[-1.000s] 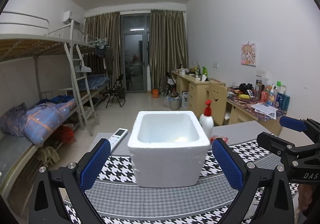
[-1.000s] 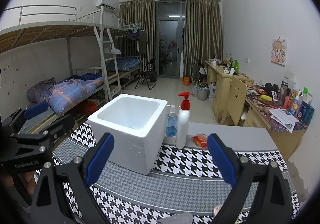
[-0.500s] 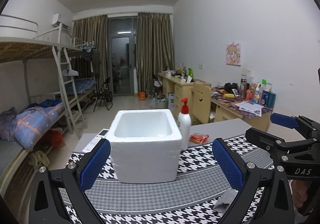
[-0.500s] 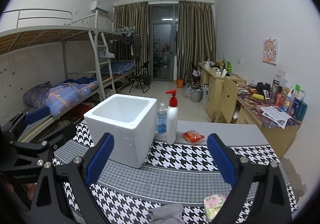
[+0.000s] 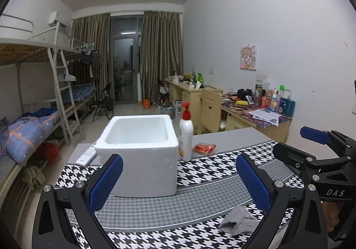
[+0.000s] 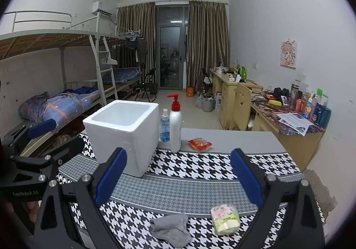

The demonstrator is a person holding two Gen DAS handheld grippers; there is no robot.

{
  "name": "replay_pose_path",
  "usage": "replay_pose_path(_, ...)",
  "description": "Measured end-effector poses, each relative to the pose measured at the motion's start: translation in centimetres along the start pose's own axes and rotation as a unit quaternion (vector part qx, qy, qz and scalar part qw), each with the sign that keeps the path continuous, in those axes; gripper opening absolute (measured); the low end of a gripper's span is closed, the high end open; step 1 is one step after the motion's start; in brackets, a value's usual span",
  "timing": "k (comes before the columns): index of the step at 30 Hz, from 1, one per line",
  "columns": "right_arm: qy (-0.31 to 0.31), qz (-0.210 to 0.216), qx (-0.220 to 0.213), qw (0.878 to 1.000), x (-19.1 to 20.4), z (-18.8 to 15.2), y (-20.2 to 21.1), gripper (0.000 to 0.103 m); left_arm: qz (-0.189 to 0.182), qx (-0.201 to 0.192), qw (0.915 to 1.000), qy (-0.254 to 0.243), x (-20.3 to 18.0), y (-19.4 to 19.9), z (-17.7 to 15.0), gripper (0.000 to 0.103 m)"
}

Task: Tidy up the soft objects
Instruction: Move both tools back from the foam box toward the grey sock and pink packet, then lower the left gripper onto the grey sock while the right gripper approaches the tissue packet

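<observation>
While both tools hang above the houndstooth cloth (image 6: 200, 166) on the table (image 6: 233, 139), each has its jaws spread wide and grips nothing. Left tool (image 5: 179, 178): one white foam box (image 5: 140, 153) sits ahead between its blue pads, nearer the left pad, open top up, inside not visible from here. One remote (image 5: 85, 156) lies just left of the box at the table's far edge. One white pump bottle (image 5: 185, 135) with a red top stands upright just right of the box, one red snack packet (image 5: 204, 148) beside that. One grey sock (image 5: 239, 223), crumpled, lies low and right on the cloth, close under the left tool's right finger, not touching that can be told. Right tool (image 6: 179, 178): the same box (image 6: 124, 135) is ahead left, then one small blue spray bottle (image 6: 164, 126), the pump bottle (image 6: 175, 124), the packet (image 6: 199, 144). The sock (image 6: 171, 230) lies near the bottom edge, between the fingers. One soft floral-wrapped pack (image 6: 225, 219), pale pink and green, lies just right of the sock, near the right finger. Two soft things in all, both outside the box, apart from each other.
</observation>
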State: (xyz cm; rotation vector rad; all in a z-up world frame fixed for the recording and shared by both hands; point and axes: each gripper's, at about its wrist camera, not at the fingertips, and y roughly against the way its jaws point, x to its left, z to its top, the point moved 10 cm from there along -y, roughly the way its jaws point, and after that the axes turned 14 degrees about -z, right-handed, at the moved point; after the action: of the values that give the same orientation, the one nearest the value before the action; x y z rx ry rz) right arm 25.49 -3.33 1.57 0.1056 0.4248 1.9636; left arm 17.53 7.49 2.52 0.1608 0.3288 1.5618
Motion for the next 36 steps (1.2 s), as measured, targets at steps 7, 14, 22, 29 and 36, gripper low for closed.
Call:
replay_pose_path(7, -0.012, -0.013, 0.007, 1.0, -1.7, -1.1, 0.0, 0.096, -0.015, 0.008, 0.9999, 0.001, -0.9, -0.4, -0.7, 0.102)
replay_pose_path(14, -0.019, -0.028, 0.013, 0.999, -3.0, -2.0, 0.0, 0.096, -0.028, 0.015, 0.9995, -0.003, -2.3, -1.0, -1.7, 0.102)
replay_pose_path(22, -0.025, -0.039, 0.02, 0.999, -4.2, -3.2, -0.1, 0.096, -0.036, 0.026, 0.999, -0.004, -3.2, -1.8, -2.8, 0.102)
replay_pose_path(29, -0.032, -0.048, 0.029, 0.998, -5.2, -4.5, -0.3, 0.096, -0.047, 0.038, 0.9982, -0.003, -4.2, -2.5, -4.1, 0.102)
replay_pose_path(36, -0.039, -0.054, 0.036, 0.997, -6.1, -5.4, -0.5, 0.096, -0.052, 0.052, 0.9973, -0.002, -4.8, -3.4, -5.2, 0.102)
